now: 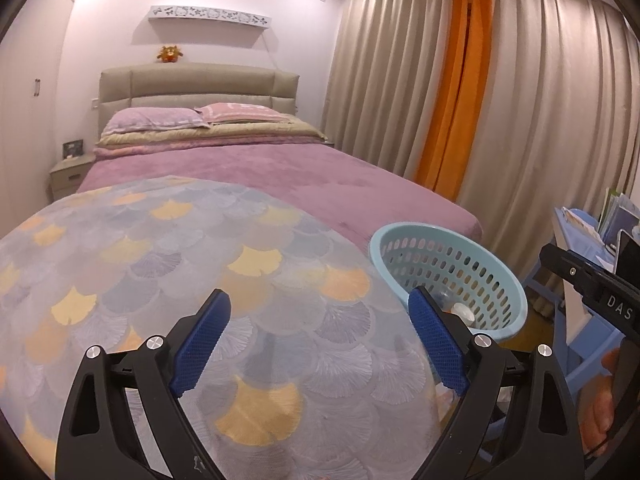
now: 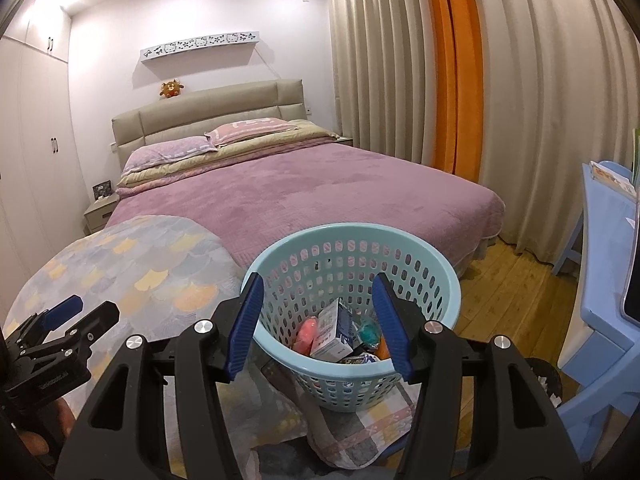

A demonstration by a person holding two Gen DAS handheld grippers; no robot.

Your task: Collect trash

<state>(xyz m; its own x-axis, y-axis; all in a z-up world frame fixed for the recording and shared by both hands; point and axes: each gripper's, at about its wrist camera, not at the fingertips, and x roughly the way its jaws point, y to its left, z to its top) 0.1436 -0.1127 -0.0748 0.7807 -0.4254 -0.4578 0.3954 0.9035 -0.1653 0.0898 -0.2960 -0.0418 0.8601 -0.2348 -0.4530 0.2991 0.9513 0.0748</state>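
Nearest to us, our left gripper (image 1: 320, 308) hangs over the scallop-patterned quilt (image 1: 200, 272) with its blue pads spread wide and nothing between them; it is released, and the quilt below shows clear through the gap. Just to the right of that quilt stands the light blue basket (image 2: 352, 240), our landmark, resting on a checked cloth (image 2: 360, 428) at the foot of the bed. Our right gripper (image 2: 320, 316) is poised above the near rim of the basket, its jaws parted and empty, framing the basket's inside without touching the wall. Inside the basket lies the collected trash: a pink piece (image 2: 306, 334) on the left, a small white and blue carton (image 2: 334, 334) in the middle, and a teal item (image 2: 368, 330) on the right, with more scraps beneath that we cannot make out. To the right of the basket there is bare wooden floor (image 2: 508, 300), then a blue desk (image 2: 600, 260). Behind the basket stretches the purple bedspread (image 2: 320, 188), with two pillows (image 2: 192, 148) and a padded headboard (image 2: 208, 108) further off. Far beyond the basket, beige curtains (image 2: 540, 100) with an orange strip (image 2: 456, 60) cover the right wall, and a small plush toy (image 2: 171, 89) sits on top of the headboard.
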